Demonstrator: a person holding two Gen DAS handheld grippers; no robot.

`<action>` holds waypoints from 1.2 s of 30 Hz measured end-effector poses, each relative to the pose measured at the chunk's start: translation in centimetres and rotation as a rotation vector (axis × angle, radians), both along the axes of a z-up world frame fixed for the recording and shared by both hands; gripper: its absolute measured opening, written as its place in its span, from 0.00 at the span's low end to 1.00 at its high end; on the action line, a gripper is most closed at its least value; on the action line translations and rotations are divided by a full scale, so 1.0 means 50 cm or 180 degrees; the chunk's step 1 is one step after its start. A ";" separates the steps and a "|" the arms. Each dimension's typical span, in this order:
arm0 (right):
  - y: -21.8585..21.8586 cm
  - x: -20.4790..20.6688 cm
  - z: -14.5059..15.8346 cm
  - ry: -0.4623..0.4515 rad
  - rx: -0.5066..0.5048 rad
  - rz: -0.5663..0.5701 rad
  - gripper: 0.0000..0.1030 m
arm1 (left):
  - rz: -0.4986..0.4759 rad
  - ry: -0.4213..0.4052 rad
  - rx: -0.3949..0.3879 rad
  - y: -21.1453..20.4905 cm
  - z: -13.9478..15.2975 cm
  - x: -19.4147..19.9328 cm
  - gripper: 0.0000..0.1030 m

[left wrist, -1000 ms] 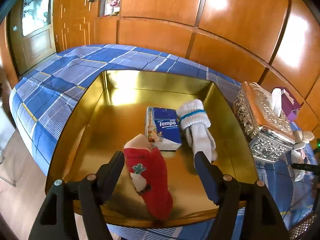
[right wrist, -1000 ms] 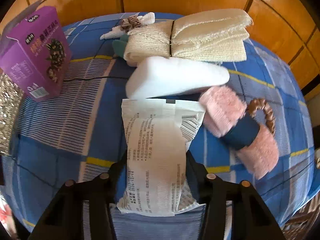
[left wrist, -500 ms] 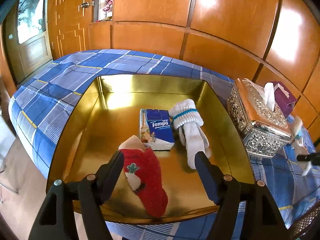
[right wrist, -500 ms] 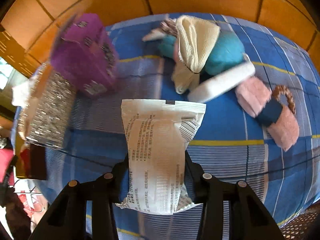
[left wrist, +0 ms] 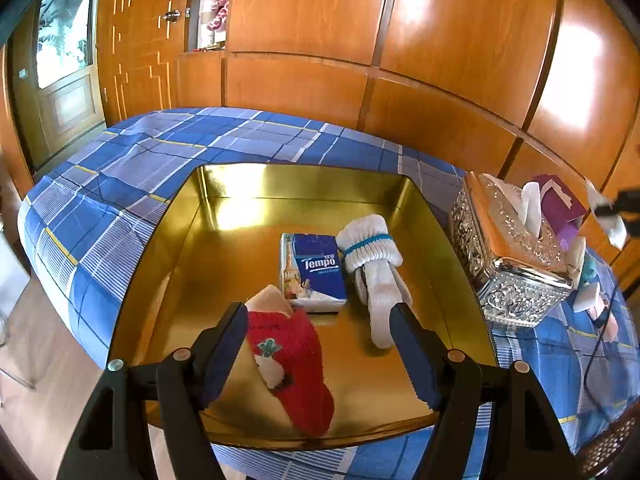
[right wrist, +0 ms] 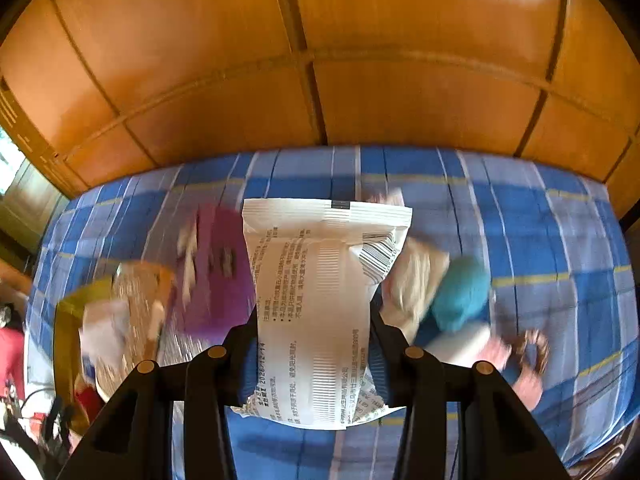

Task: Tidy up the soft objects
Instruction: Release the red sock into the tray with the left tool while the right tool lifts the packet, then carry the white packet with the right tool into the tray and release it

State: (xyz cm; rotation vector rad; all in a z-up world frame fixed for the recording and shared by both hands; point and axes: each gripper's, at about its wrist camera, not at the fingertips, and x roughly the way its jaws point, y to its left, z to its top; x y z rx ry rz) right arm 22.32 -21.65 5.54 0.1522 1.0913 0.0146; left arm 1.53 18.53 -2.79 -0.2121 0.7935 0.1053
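Left wrist view: left gripper [left wrist: 318, 344] spread empty above gold tray [left wrist: 424, 216]. Right wrist view alone: right gripper [right wrist: 314, 354] clamped on white packet [right wrist: 320, 304].

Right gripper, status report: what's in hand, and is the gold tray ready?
Right gripper shut on white packet. Left gripper open over gold tray. Red sock, tissue pack, white sock already inside.

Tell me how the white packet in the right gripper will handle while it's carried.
The white packet probably squashes easily: it narrows where the right gripper clamps it. It looks light, since its top stands up unsupported. Its glossy film wrapper may be slippery, so it could slide in the grip.
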 end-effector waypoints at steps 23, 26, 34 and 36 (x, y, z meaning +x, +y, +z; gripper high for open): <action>0.615 -0.065 -0.025 -0.0257 0.0398 0.2353 0.43 | 0.0617 -0.0108 0.0241 0.120 0.040 -0.010 0.78; 0.655 -0.099 -0.077 -0.0132 0.0371 0.2446 0.43 | 0.0769 -0.0115 0.0262 0.150 0.044 -0.016 0.78; 0.727 -0.087 -0.193 0.0178 0.0281 0.2214 0.45 | 0.0800 -0.0146 0.0371 0.152 0.048 -0.018 0.82; 0.735 -0.076 -0.210 0.0187 0.0255 0.2096 0.46 | 0.0781 -0.0153 0.0382 0.144 0.049 -0.017 0.83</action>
